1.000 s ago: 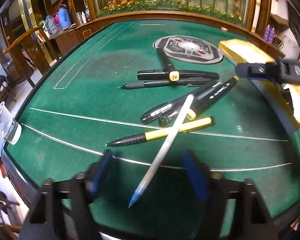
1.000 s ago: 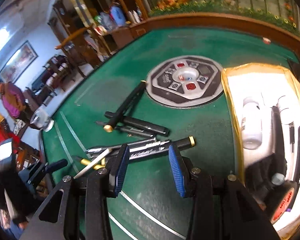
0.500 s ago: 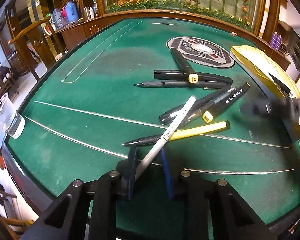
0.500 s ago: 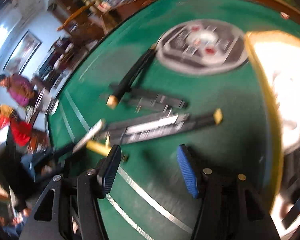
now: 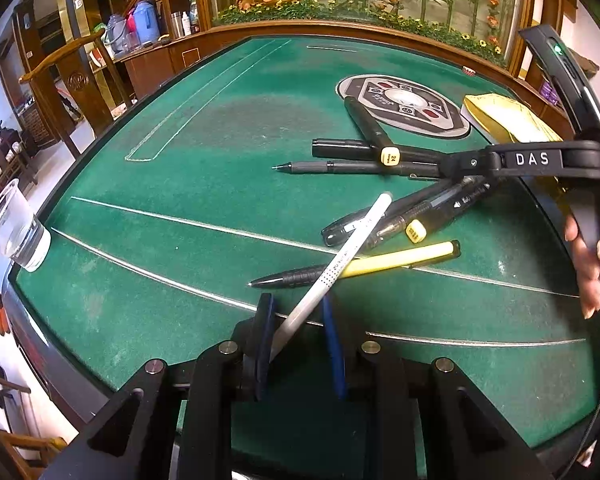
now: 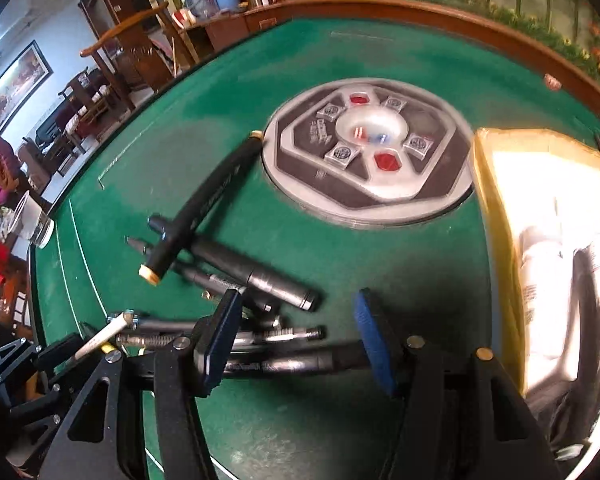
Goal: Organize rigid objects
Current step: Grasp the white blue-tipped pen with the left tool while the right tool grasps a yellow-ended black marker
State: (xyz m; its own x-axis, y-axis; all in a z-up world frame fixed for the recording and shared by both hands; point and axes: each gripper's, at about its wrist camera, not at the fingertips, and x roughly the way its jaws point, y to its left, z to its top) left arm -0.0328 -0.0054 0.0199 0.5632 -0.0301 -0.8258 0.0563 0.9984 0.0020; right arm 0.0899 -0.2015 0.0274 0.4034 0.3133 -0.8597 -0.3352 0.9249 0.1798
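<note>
On the green felt table (image 5: 204,168) lies a pile of pens. My left gripper (image 5: 298,340) is shut on the lower end of a white pen (image 5: 340,256), which slants up across a yellow-and-black pen (image 5: 400,258). Several black markers (image 5: 440,208) lie beyond, one with a cream cap (image 5: 390,157). Just above two of those black markers (image 6: 292,360) my right gripper (image 6: 298,344) hangs open, its blue pads apart on either side and not pressing them. The white pen (image 6: 100,338) shows at the lower left of the right wrist view.
A yellow-lined box (image 6: 496,216) at the right holds a white bottle and dark markers. A round grey console (image 6: 364,160) sits mid-table. A plastic cup (image 5: 16,228) stands at the left edge. A person's hand (image 5: 588,264) holds the right gripper's handle. Chairs and cabinets surround the table.
The left jaws have closed around the white pen's lower end. The right jaws have widened and the gripper has dropped closer over the black markers.
</note>
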